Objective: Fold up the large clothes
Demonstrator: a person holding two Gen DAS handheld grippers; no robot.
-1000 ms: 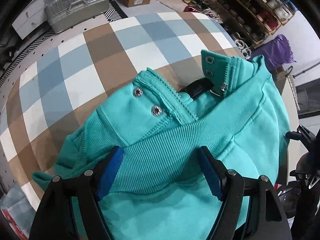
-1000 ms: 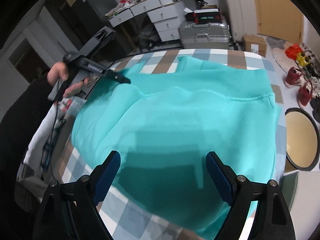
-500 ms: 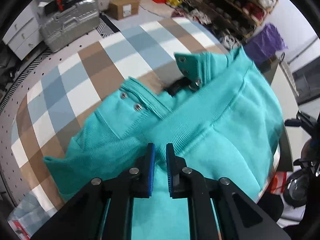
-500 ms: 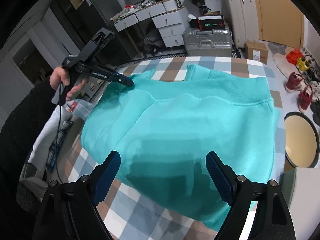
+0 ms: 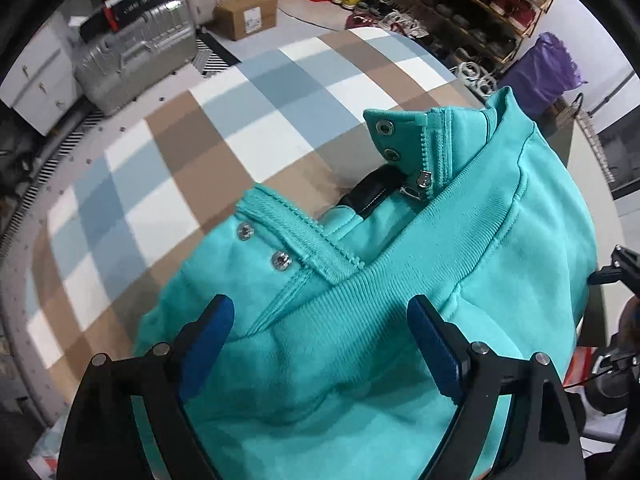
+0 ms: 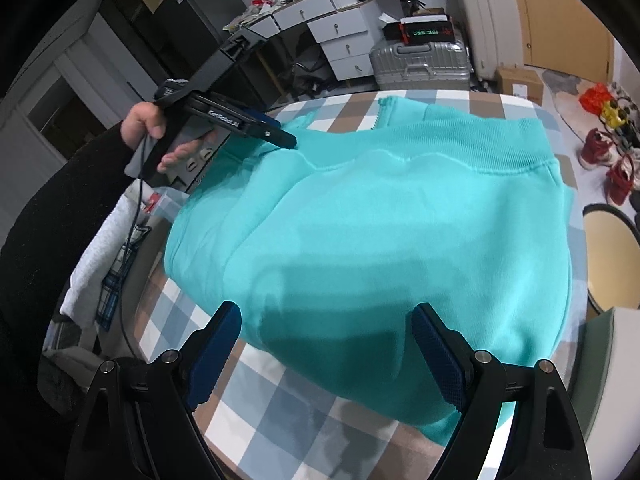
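Both left tongs [image 5: 320, 340] opening again — sweatshirt [image 5: 460, 300] released.

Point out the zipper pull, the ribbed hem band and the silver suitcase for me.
zipper pull [image 5: 423, 180], left wrist view, on the metal tab.
ribbed hem band [image 5: 400, 280], left wrist view, mid-band between the claw fingers.
silver suitcase [image 6: 420, 65], right wrist view, on its ribbed front.
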